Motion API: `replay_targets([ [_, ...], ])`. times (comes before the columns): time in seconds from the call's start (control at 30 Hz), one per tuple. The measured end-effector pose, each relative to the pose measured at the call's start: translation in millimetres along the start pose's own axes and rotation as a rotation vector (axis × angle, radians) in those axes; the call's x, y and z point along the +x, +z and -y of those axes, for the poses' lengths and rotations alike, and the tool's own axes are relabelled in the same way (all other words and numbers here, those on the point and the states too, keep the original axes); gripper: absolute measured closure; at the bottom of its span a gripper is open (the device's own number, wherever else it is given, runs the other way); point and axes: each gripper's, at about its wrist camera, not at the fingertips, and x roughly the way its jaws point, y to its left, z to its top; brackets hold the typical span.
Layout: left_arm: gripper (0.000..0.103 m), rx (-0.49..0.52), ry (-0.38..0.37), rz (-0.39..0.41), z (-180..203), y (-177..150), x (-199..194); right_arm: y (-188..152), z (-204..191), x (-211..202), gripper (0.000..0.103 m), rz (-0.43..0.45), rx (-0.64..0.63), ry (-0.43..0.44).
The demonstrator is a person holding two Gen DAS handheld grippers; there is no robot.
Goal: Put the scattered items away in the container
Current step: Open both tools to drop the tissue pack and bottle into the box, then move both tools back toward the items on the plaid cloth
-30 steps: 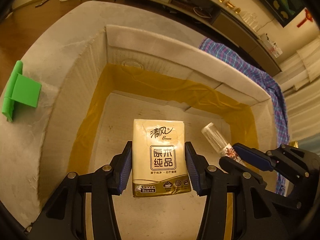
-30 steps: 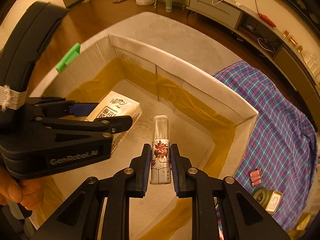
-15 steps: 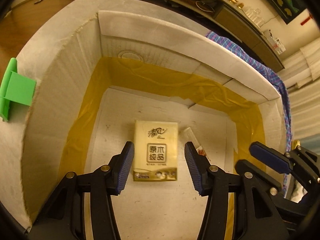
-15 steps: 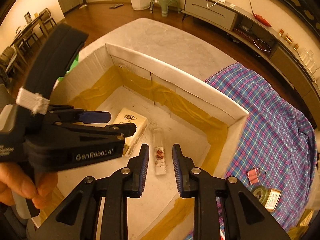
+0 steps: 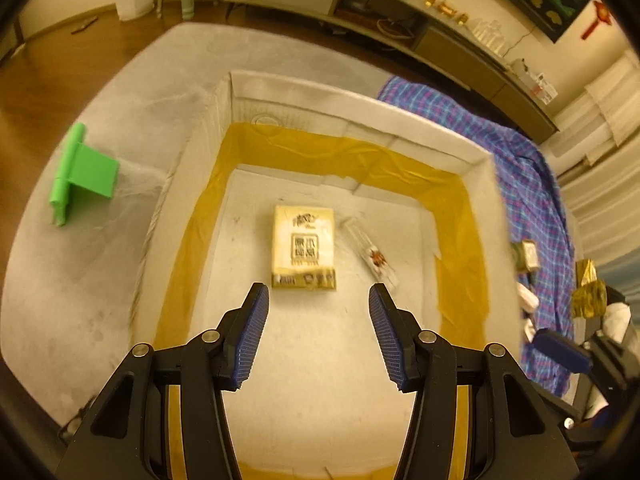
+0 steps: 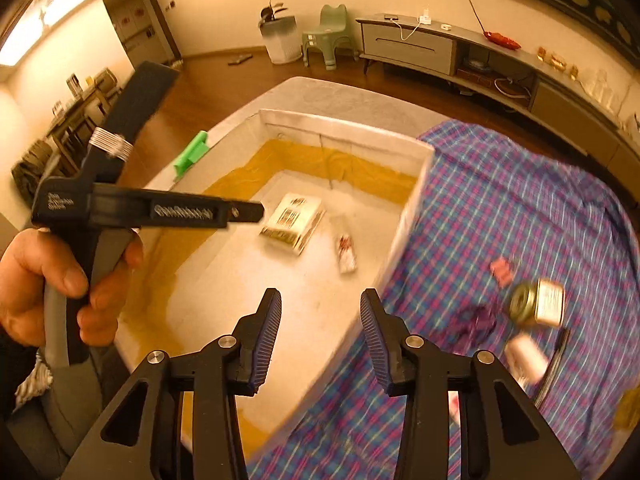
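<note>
Container (image 5: 360, 110) walls ring tissue pack (image 5: 304, 246) and bottle (image 5: 370, 252); both hand-held grippers (image 5: 318, 312) (image 6: 320, 320) gape empty above.

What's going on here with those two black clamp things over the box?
A person is tidying loose items into the white box. Both the left gripper and right gripper have open, empty jaws. A tissue pack and small bottle lie inside. More items, like a jar, wait on the plaid cloth.

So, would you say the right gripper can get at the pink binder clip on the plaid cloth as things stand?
Probably yes: the right gripper is open and empty, and the pink clip lies uncovered on the cloth, nothing between them.
</note>
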Motion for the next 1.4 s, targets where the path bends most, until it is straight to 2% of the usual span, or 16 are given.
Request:
replay_targets([
  [0.13,0.048,0.102,-0.022,0.098,29.4,-24.9,-42.3,-37.6,12.2,-22.3,0.060,0.038,0.059,0.053],
  [0.27,0.048,0.287,-0.065,0.209,73.0,-68.1,-84.7,-69.4,27.9,-33.9,0.060,0.060,0.109,0.079],
  [0.43,0.048,0.509,-0.170,0.300,122.8,-134.4,-115.7,-109.7,47.5,-44.5,0.060,0.088,0.155,0.085],
  [0.53,0.048,0.606,-0.270,0.281,144.2,-177.8,-112.0,-133.5,61.9,-46.5,0.060,0.101,0.179,0.062],
  [0.6,0.048,0.640,-0.335,0.205,153.0,-206.3,-90.8,-153.0,74.3,-42.3,0.060,0.097,0.201,0.032],
  [0.63,0.048,0.647,-0.344,0.171,156.9,-218.3,-80.1,-161.6,79.9,-39.1,0.060,0.093,0.212,0.023],
  [0.7,0.048,0.657,-0.313,0.105,157.6,-238.7,-45.5,-180.4,90.6,-31.2,0.060,0.082,0.225,-0.017],
  [0.8,0.050,0.686,-0.219,0.039,156.7,-254.5,-3.9,-205.1,103.2,-20.3,0.060,0.065,0.232,-0.072],
  [0.93,0.050,0.681,-0.125,-0.028,147.1,-257.5,33.8,-230.1,103.8,-5.8,0.059,0.061,0.217,-0.116],
  [1.03,0.048,0.697,-0.071,-0.013,146.4,-260.7,40.2,-233.7,86.9,-3.8,0.054,0.070,0.152,-0.171],
  [1.13,0.047,0.659,-0.035,-0.023,143.2,-259.9,42.5,-237.2,71.8,-1.6,0.051,0.075,0.124,-0.187],
  [1.3,0.047,0.617,-0.007,-0.035,133.5,-264.0,42.4,-245.0,45.0,3.5,0.050,0.069,0.070,-0.184],
  [1.4,0.047,0.603,0.010,-0.047,133.7,-263.9,37.0,-248.3,40.9,0.9,0.050,0.070,0.083,-0.138],
])
